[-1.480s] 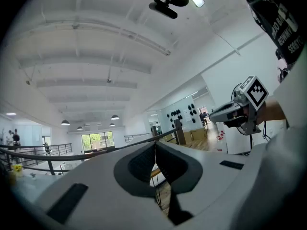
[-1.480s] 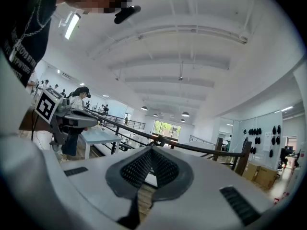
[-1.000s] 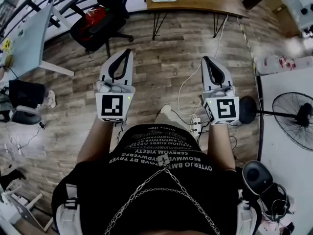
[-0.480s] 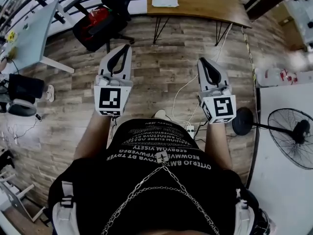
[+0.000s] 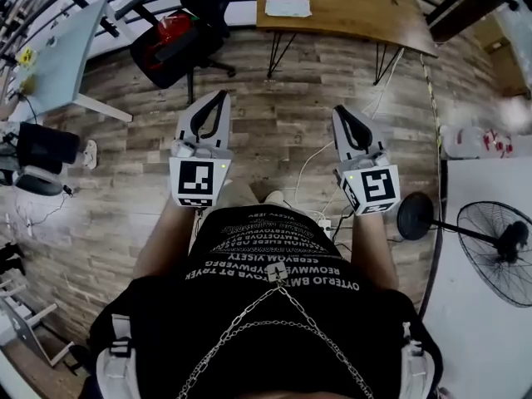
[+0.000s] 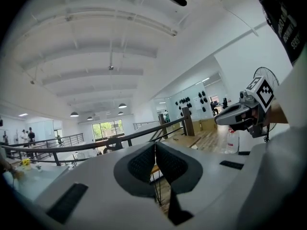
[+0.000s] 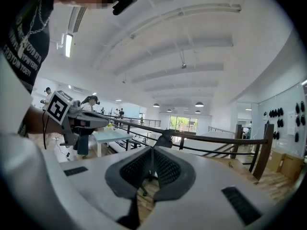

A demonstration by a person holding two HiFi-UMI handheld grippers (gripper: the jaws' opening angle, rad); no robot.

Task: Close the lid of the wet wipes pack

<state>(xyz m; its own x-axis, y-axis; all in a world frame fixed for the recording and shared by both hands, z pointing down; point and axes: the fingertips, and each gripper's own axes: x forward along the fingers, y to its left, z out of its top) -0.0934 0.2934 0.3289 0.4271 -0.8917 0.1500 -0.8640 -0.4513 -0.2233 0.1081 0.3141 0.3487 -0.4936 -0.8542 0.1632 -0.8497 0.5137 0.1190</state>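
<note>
White left gripper (image 5: 219, 100) and right gripper (image 5: 340, 113) - both with jaws pressed together, nothing between them - sit mid-frame over the plank floor (image 5: 274, 131). A white wet wipes pack (image 5: 287, 5) lies on the wooden table (image 5: 366, 7) at top centre.

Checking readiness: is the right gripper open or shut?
Shut: the right gripper has its jaws together, nothing between them.

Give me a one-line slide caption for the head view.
Over a wood floor, the person holds left gripper and right gripper shut and empty, pointing toward a wooden desk.
</note>
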